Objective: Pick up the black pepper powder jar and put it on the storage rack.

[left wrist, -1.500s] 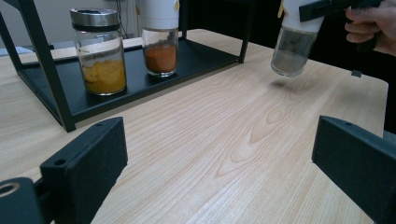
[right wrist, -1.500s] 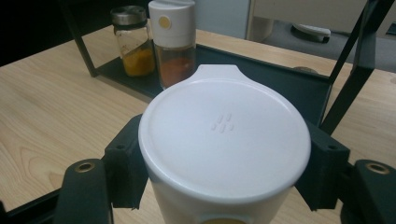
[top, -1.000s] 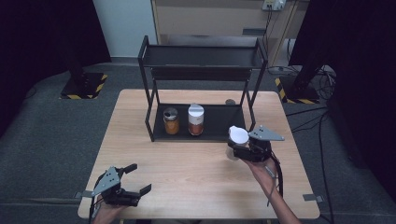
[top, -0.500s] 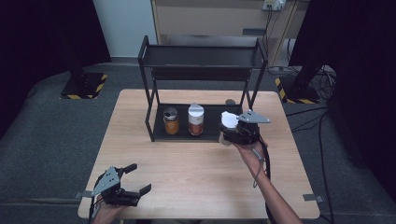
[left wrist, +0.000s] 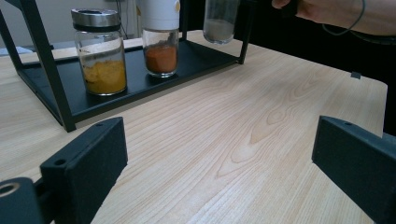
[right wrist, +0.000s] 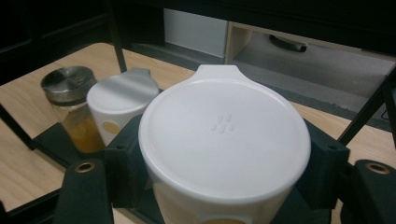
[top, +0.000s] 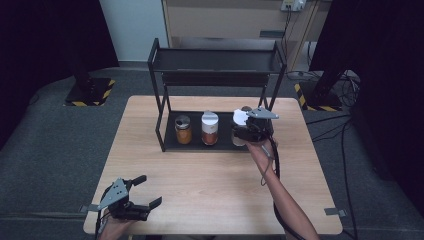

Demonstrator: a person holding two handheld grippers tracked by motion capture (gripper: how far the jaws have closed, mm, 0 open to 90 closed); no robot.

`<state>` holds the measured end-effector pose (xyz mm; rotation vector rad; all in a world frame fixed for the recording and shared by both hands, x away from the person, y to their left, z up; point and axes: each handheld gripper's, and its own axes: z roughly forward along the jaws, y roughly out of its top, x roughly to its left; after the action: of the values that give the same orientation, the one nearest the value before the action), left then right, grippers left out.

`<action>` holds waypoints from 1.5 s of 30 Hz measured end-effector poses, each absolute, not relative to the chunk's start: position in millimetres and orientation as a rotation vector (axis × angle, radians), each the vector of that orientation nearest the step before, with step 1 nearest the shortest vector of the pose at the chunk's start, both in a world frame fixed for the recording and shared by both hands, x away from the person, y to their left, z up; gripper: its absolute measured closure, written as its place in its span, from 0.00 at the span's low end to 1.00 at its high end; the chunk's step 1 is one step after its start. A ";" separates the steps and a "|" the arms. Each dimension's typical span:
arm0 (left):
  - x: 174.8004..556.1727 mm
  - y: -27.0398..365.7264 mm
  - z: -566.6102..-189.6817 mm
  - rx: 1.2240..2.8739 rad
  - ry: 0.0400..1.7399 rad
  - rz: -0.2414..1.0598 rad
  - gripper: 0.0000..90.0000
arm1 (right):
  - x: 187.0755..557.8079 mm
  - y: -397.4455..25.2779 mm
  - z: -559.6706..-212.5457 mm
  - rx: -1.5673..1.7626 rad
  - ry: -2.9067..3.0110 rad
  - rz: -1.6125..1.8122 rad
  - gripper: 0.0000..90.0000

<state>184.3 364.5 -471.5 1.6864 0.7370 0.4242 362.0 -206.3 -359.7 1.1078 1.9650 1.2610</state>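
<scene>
A black two-tier rack (top: 165, 127) stands on the wooden table (top: 210, 185). On its lower shelf stand a metal-lidded jar of yellow spice (top: 183, 129) (left wrist: 98, 51) (right wrist: 70, 105) and a white-lidded jar of red spice (top: 209, 127) (left wrist: 160, 42) (right wrist: 122, 100). My right gripper (top: 243, 131) (right wrist: 224, 163) is shut on a third white-lidded jar (top: 240, 117) (right wrist: 224, 135) with greyish contents (left wrist: 220, 21). It holds this jar upright at the shelf's right end; I cannot tell whether it touches the shelf. My left gripper (top: 149, 191) (left wrist: 219, 154) stands open near the table's front left corner, holding nothing.
The rack's upper shelf (top: 217, 62) is bare, and its right front post (top: 274, 92) rises just beside the held jar. Beyond the table stands a wooden cabinet (top: 225, 20). Cables (top: 345, 130) lie on the grey floor to the right.
My right gripper has carried the white-lidded jar from above the table's right side forward and left to the rack's lower shelf. The left gripper has stayed put.
</scene>
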 end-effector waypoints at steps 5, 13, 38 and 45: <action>184.3 364.7 -471.7 1.685 0.737 0.424 0.03 | 374.1 -203.2 -365.8 1.132 1.950 1.258 0.34; 184.7 364.6 -471.9 1.686 0.738 0.424 0.03 | 383.3 -199.0 -378.9 1.147 1.947 1.243 0.34; 185.0 364.7 -472.1 1.687 0.736 0.424 0.03 | 397.2 -193.4 -400.4 1.190 1.961 1.208 0.34; 185.1 364.6 -472.0 1.688 0.735 0.424 0.03 | 396.5 -193.7 -402.7 1.193 1.959 1.211 0.34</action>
<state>185.1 364.6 -472.0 1.6883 0.7354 0.4240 396.5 -193.7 -402.7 1.1932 1.9587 1.2108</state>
